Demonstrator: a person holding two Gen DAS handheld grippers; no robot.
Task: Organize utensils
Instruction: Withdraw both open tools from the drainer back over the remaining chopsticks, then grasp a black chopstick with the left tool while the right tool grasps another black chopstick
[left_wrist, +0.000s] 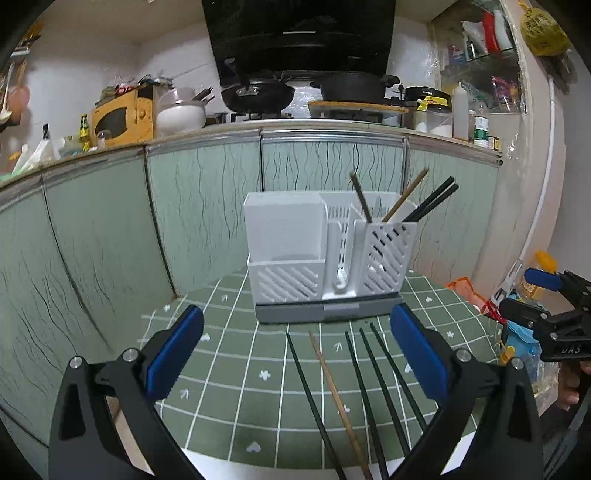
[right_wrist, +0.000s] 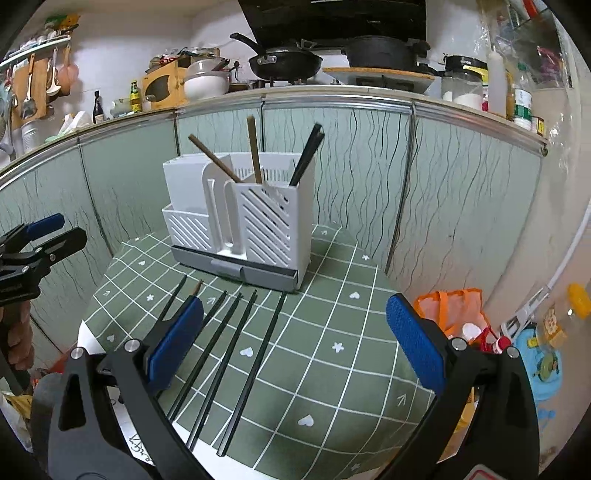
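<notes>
A white slotted utensil holder (left_wrist: 325, 251) on a grey base stands at the back of the green checked tablecloth (left_wrist: 229, 369). Its right compartment holds two brown chopsticks (left_wrist: 406, 195) and a black pair (left_wrist: 432, 201), all upright and leaning. Flat in front lie several black chopsticks (left_wrist: 384, 387) and one brown chopstick (left_wrist: 336, 398). My left gripper (left_wrist: 295, 350) hovers open just above them, holding nothing. My right gripper (right_wrist: 297, 343) is open and empty over the cloth, to the right of the lying black chopsticks (right_wrist: 221, 354). The holder (right_wrist: 240, 214) stands beyond it.
Green cabinet doors (left_wrist: 207, 206) wall in the table at the back and left. An orange bag (right_wrist: 454, 306) and bottles crowd the floor off the table's right edge. The right gripper (left_wrist: 517, 290) shows at the left view's edge, the left gripper (right_wrist: 72, 227) at the right view's edge.
</notes>
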